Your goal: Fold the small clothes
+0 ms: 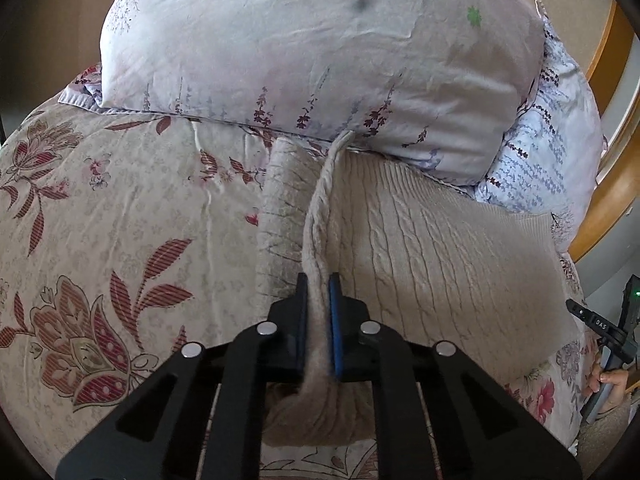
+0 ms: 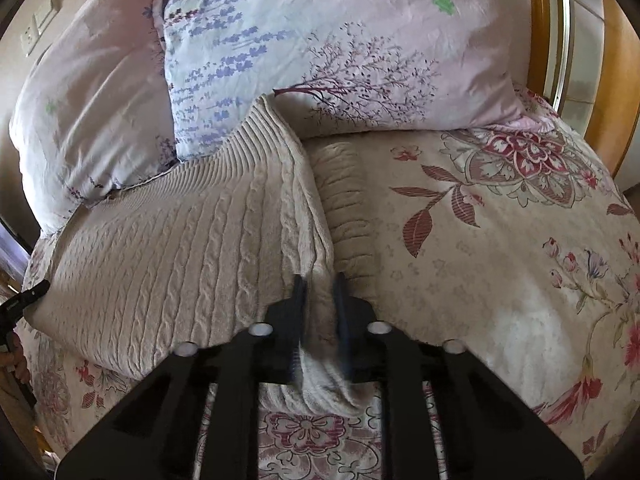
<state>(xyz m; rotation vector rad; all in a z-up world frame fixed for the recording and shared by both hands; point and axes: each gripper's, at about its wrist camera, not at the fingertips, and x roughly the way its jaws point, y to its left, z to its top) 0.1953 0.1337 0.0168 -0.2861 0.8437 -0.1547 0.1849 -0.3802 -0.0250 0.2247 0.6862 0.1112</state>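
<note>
Floral bedspread [image 1: 120, 220] | L gripper [image 1: 319, 292] fingers clamp sweater [image 1: 420, 240] edge | R gripper [image 2: 320, 292] fingers same, opp. edge

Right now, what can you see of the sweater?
The sweater is beige cable-knit, looks like wool, with a ribbed hem at its far edge. It lies on the floral bedspread, its far end against the pillows. The left tongs pinch one raised side edge, the right tongs the other, each lifting a ridge of fabric.

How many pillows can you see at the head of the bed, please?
2: a pale pink pillow on the left, and a lavender-print pillow to its right, overlapping it. The beige sweater may hide more.
</note>
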